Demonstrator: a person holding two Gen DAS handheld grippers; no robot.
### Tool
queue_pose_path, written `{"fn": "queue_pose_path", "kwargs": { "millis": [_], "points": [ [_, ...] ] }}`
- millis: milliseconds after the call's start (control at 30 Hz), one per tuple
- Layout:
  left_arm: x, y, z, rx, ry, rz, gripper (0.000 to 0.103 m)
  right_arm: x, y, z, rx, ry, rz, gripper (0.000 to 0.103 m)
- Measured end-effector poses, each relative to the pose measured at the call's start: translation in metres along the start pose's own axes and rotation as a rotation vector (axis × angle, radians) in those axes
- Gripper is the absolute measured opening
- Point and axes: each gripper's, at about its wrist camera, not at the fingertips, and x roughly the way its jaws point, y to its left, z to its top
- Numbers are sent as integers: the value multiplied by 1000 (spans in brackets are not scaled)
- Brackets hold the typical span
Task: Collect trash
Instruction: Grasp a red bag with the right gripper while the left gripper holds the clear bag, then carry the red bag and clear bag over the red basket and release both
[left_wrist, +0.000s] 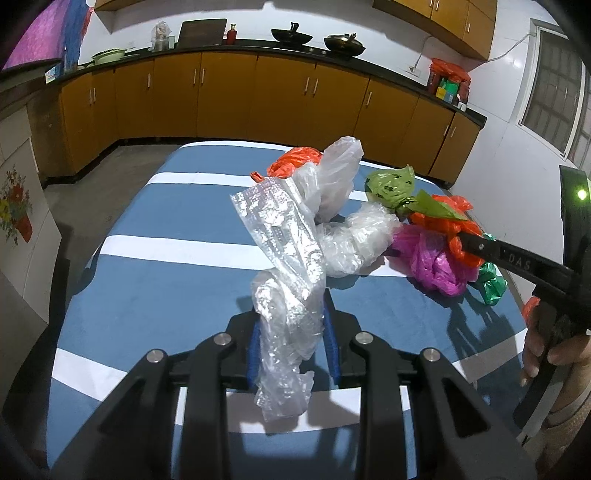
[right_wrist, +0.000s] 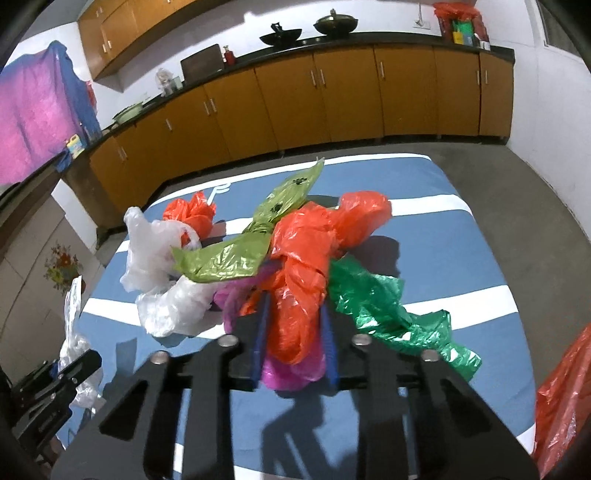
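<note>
1. Nearest, left wrist view: left gripper (left_wrist: 291, 341) clenched on a clear crinkled plastic bag (left_wrist: 284, 280), blue pads pressing both sides; bag rising up and forward out of the jaws, loose tail hanging below them.
2. Nearest, right wrist view: right gripper (right_wrist: 293, 341) clamped on an orange plastic bag (right_wrist: 301, 295) bunched with a magenta bag (right_wrist: 291, 373); long axis of the bunch running straight ahead, along the fingers.
3. Middle ground: remaining trash knotted to the held bunch — green bag (right_wrist: 388, 314) trailing to the right, olive bag (right_wrist: 236, 258) to the left, white bags (right_wrist: 162, 273) further left, all lying on the blue-and-white striped cloth (right_wrist: 461, 258).
4. Judged relation: pile closer to the right gripper, ahead and left of it; left gripper near, off to the pile's left.
5. Farthest: small orange bag (right_wrist: 190, 210), apart behind the white bags; then orange cabinets (right_wrist: 332, 96).
</note>
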Motion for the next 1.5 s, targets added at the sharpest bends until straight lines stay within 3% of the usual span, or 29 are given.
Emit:
{"fn": "queue_pose_path", "kwargs": {
  "millis": [67,167,833,1233,1500],
  "points": [
    [-1,0,-1,-1,0,-1,28,-4,0,-1,-11,-10,-1,11],
    [-1,0,-1,0,-1,-1,28,-11,1,-2,-20,-27,0,8],
    [-26,-20,-1,46,-43,-15,28,-80,-3,-17,-29,-142,32,6],
    [-46,-58,0,119,-72,-68,28,-132,-32,-40,8,-214,-44,6],
    [-61,-108,-4,192,-88,-159,28,-166,-68,-64,72,-247,-124,6]
  ]
}}
